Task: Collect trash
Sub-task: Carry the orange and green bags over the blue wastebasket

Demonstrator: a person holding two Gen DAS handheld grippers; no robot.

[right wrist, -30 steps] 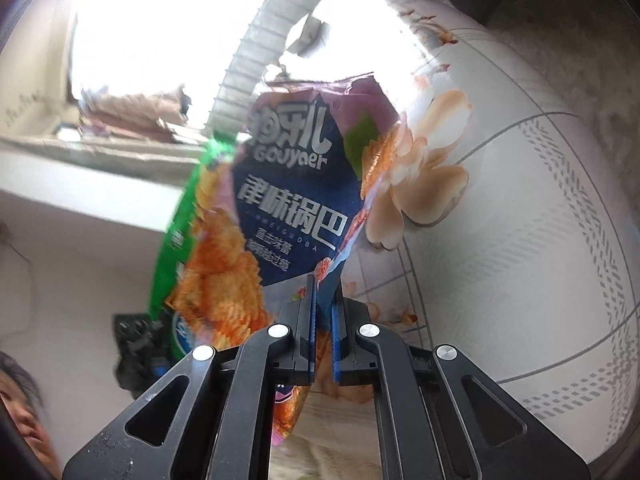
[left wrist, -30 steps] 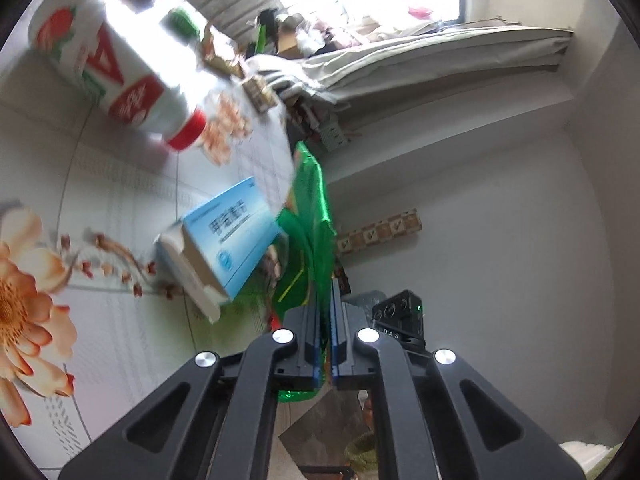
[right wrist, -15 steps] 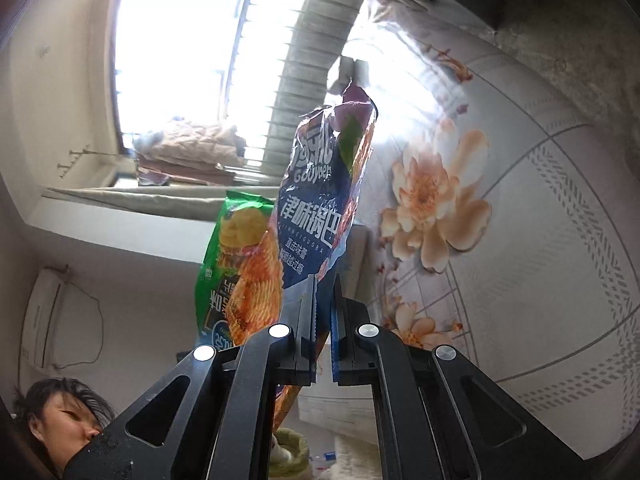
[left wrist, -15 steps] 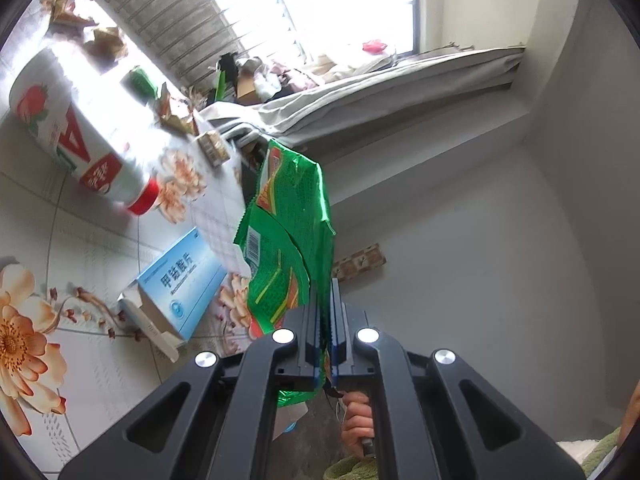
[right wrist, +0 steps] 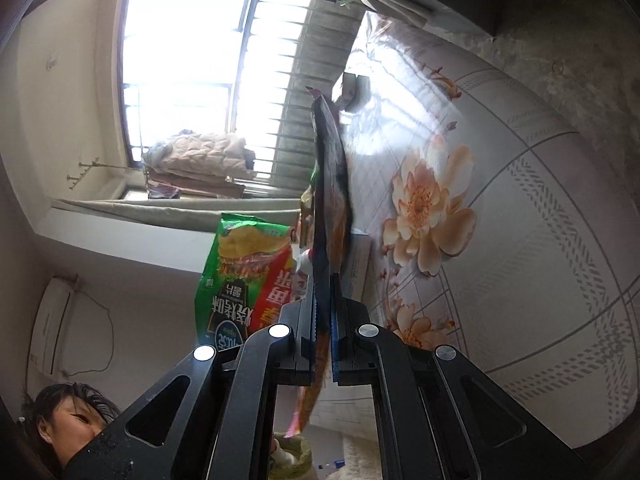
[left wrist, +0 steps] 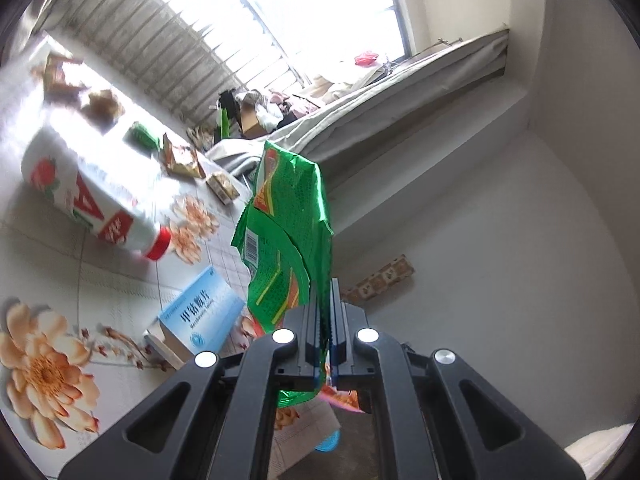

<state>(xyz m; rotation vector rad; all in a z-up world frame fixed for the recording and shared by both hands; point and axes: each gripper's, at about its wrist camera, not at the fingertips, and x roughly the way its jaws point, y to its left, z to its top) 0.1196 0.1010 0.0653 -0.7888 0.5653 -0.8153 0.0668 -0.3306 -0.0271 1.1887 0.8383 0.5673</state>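
I've got the left gripper (left wrist: 323, 320) clamped on the green chip bag (left wrist: 288, 240), lifted off the floral table (left wrist: 60, 280). Right gripper (right wrist: 323, 320) clamped on a dark snack bag (right wrist: 330, 208), seen edge-on, prob. blue. White bottle (left wrist: 88, 200) & blue box (left wrist: 200, 316) lie on the table.

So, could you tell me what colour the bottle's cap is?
Red; the bottle's cap shows best in the left wrist view.

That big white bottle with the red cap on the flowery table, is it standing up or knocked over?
Knocked over. The white bottle lies on its side on the flowered tablecloth, its red cap pointing sideways toward the blue box.
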